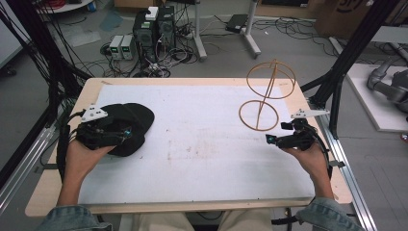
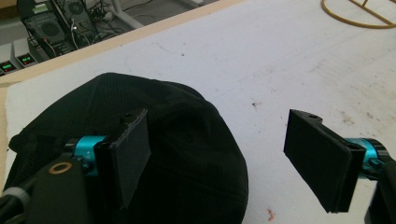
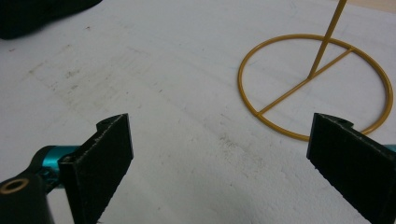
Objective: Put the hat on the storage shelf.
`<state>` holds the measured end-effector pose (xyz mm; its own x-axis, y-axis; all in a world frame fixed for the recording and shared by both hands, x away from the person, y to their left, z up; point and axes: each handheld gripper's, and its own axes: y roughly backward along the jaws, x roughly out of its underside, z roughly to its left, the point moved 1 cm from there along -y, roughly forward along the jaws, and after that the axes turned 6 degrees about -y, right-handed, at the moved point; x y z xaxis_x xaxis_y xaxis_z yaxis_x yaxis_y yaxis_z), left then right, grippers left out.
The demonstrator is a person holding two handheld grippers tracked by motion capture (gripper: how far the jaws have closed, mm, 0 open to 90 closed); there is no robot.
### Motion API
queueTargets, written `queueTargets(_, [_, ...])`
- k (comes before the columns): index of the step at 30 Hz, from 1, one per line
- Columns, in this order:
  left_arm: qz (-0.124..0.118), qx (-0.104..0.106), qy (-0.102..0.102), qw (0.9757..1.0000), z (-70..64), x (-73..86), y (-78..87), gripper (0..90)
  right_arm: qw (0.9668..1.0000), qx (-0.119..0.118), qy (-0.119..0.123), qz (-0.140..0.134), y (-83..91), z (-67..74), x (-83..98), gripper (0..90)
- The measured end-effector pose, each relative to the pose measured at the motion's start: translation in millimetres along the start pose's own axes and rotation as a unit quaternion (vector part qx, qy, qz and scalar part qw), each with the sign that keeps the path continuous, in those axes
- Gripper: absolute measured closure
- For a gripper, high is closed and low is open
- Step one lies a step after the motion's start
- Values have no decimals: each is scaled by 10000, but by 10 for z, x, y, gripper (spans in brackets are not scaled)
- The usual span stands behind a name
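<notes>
High view: a black cap (image 1: 127,127) is being seen lying on the left part of the white sheet (image 1: 202,144) that is covering the tabletop (image 1: 62,168). The cap is looking soft and slumped, matte black all over, with its rounded edge pointing toward the far side of the sheet. The left claw (image 1: 126,134) is being held just over the cap's near side, partly covering it.

Left gripper view: the cloth is showing a fine textured weave, a domed crown and a smooth curved rim near the middle of the sheet. The left claw (image 2: 224,163) is being held wide open; one jaw is standing over the cap, the other over bare sheet beside it, and nothing is being gripped. Whether the jaw over the cap is touching the cloth cannot be told.

Right gripper view: the right claw (image 3: 219,158) is also being held wide open and empty, over the white sheet, near the ring base of a yellow wire stand (image 3: 322,46). The stand is sitting well apart from the cap, at the sheet's far right.
</notes>
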<state>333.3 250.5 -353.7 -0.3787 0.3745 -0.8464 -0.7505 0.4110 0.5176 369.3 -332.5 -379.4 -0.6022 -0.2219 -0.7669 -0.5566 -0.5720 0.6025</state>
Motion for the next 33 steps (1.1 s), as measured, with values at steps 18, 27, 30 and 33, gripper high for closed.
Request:
queueTargets(18, [-175, -274, 126, 9994, 162, 70, 88, 288, 10000, -28, 4, -10, 6, -16, 3, 66])
queueTargets(27, [-166, -391, 147, 9990, 260, 136, 122, 311, 10000, -18, -21, -31, 32, -15, 12, 66])
queueTargets(30, [-198, -386, 106, 9990, 248, 120, 136, 312, 10000, -31, -8, -16, 35, -6, 14, 66])
queueTargets(33, [-231, -511, 67, 9984, 269, 112, 190, 313, 10000, -40, -34, -47, 37, -16, 11, 66])
